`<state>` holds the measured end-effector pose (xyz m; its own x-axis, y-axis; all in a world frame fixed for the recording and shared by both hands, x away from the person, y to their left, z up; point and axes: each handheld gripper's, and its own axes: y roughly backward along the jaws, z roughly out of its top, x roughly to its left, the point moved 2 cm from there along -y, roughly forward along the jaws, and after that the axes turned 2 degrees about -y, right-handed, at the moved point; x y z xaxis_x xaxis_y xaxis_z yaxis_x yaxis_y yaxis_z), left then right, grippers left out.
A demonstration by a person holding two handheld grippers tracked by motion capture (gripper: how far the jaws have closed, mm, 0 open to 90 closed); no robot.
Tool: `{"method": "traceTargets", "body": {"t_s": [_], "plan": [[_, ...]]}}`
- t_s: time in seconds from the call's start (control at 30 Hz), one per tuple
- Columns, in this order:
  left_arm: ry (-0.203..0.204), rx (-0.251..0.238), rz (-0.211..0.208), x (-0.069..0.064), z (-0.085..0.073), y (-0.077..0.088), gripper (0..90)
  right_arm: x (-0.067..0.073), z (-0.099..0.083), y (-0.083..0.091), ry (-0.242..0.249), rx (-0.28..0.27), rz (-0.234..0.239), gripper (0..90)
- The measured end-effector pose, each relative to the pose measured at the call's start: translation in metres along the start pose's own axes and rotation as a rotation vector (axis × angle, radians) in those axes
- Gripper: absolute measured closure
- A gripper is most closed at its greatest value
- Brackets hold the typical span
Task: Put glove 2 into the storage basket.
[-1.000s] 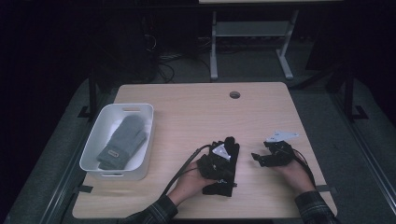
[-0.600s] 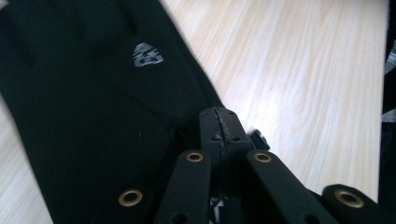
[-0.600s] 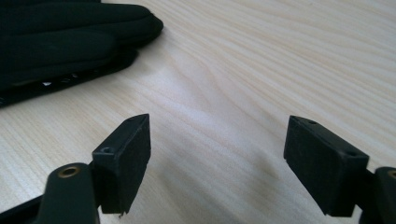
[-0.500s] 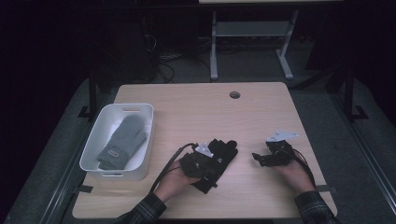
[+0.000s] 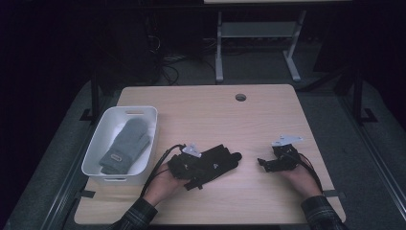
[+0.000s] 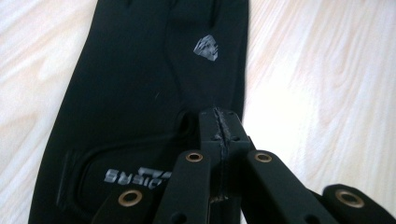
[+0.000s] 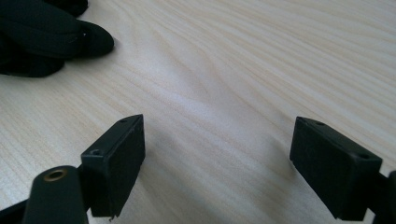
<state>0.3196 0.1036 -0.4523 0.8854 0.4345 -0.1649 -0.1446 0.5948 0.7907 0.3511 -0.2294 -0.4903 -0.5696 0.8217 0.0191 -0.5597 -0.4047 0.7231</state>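
A black glove (image 5: pixel 220 160) with a small silver logo lies flat on the wooden table (image 5: pixel 201 115), front middle. My left gripper (image 5: pixel 198 168) is shut on its cuff end; in the left gripper view the jaws meet on the glove's (image 6: pixel 140 84) edge at my left gripper (image 6: pixel 219 123). My right gripper (image 5: pixel 266 164) rests at the front right, a hand's width from the glove's fingertips. Its jaws have just been opening and stand wide apart, my right gripper (image 7: pixel 219 156) holding nothing over bare wood. The glove's fingers (image 7: pixel 42 32) show at its upper left.
A white bin (image 5: pixel 98 153) at the table's left front holds a grey mitten (image 5: pixel 125 143). A round cable hole (image 5: pixel 241 97) sits near the far edge. Beyond the table stand a desk frame (image 5: pixel 219 48) and loose cables on a dark floor.
My left hand has slid leftward toward the bin, dragging the black glove with it. The gap between the glove and my right gripper has grown. The right hand has stayed put.
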Motion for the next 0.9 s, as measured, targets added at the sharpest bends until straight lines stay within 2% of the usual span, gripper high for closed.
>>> {"method": "traceTargets", "body": {"t_s": [0.17, 0.2, 0.23, 0.27, 0.33, 0.4, 0.5, 0.57, 0.67, 0.73, 0.8, 0.9], "plan": [[-0.013, -0.036, -0.005, -0.001, 0.008, 0.004, 83.9, -0.002, -0.002, -0.001, -0.011, -0.009, 0.021, 15.6], [-0.024, -0.042, -0.006, 0.000, 0.010, 0.005, 81.5, -0.003, -0.002, -0.001, -0.009, -0.009, 0.024, 14.3], [-0.010, -0.061, -0.004, -0.001, 0.012, 0.005, 78.9, -0.003, -0.002, -0.002, -0.013, -0.008, 0.028, 13.9], [-0.016, -0.064, -0.003, 0.000, 0.014, 0.005, 76.3, -0.003, -0.003, -0.002, -0.022, -0.011, 0.031, 13.5], [-0.026, -0.070, 0.005, 0.002, 0.017, 0.006, 69.5, -0.003, -0.003, -0.002, -0.023, -0.015, 0.034, 12.7], [-0.054, -0.073, 0.018, 0.004, 0.021, 0.006, 60.4, -0.003, -0.004, -0.003, -0.015, -0.033, 0.037, 11.3], [-0.054, -0.090, 0.030, 0.007, 0.027, 0.002, 48.1, -0.003, -0.005, -0.003, -0.015, -0.038, 0.040, 10.8], [-0.086, -0.076, 0.043, 0.011, 0.030, -0.001, 41.2, -0.003, -0.005, -0.003, -0.015, -0.038, 0.041, 10.8], [-0.096, -0.088, 0.062, 0.014, 0.032, -0.003, 30.1, -0.003, -0.005, -0.003, -0.015, -0.038, 0.040, 10.9], [-0.097, -0.072, 0.064, 0.019, 0.033, -0.006, 24.0, -0.003, -0.005, -0.003, -0.016, -0.038, 0.040, 10.9], [-0.085, -0.080, 0.069, 0.022, 0.033, -0.009, 20.3, -0.003, -0.005, -0.004, -0.015, -0.039, 0.040, 10.9], [-0.099, -0.053, 0.078, 0.026, 0.031, -0.013, 18.8, -0.002, -0.005, -0.004, -0.014, -0.040, 0.042, 10.9]]}}
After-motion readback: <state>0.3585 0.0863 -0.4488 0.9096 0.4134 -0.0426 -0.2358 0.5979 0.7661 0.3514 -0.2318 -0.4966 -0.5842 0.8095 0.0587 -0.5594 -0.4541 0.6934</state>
